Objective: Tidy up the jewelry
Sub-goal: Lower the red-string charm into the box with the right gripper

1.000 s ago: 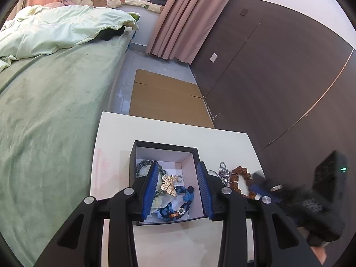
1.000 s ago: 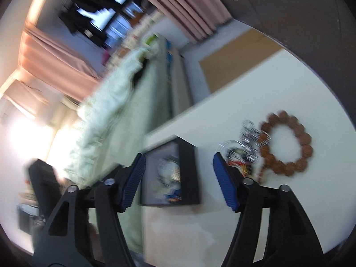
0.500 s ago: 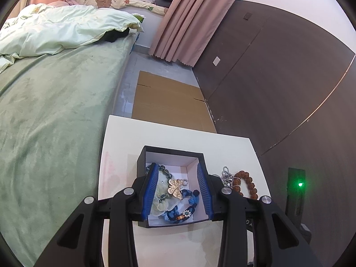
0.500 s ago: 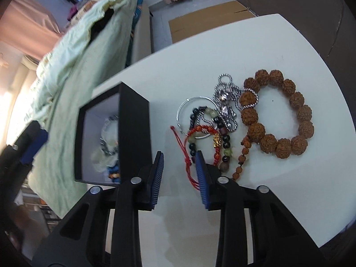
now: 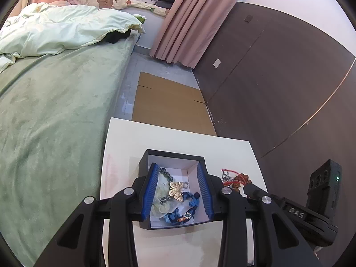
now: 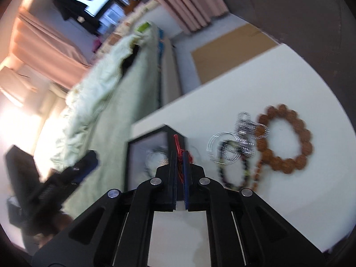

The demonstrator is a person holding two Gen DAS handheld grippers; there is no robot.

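Note:
A black jewelry box (image 5: 171,155) with a white inside stands on the white table (image 5: 124,138). It holds a gold butterfly piece (image 5: 176,190), a blue cord bracelet (image 5: 193,202) and a dark bead chain. My left gripper (image 5: 176,191) is open, its blue pads astride the box. My right gripper (image 6: 180,155) is shut on a red cord bracelet (image 6: 177,143) and holds it above the table next to the box (image 6: 146,155). On the table right of it lie a brown bead bracelet (image 6: 287,140), a silver chain (image 6: 244,122) and a dark bead bracelet (image 6: 231,166).
A bed with a green cover (image 5: 49,115) runs along the table's left side. Flat cardboard (image 5: 169,102) lies on the floor beyond the table. A dark brown wall (image 5: 278,84) stands to the right.
My right gripper has closed on the red cord bracelet and lifted it off the jewelry pile toward the box. My left gripper stays open around the box.

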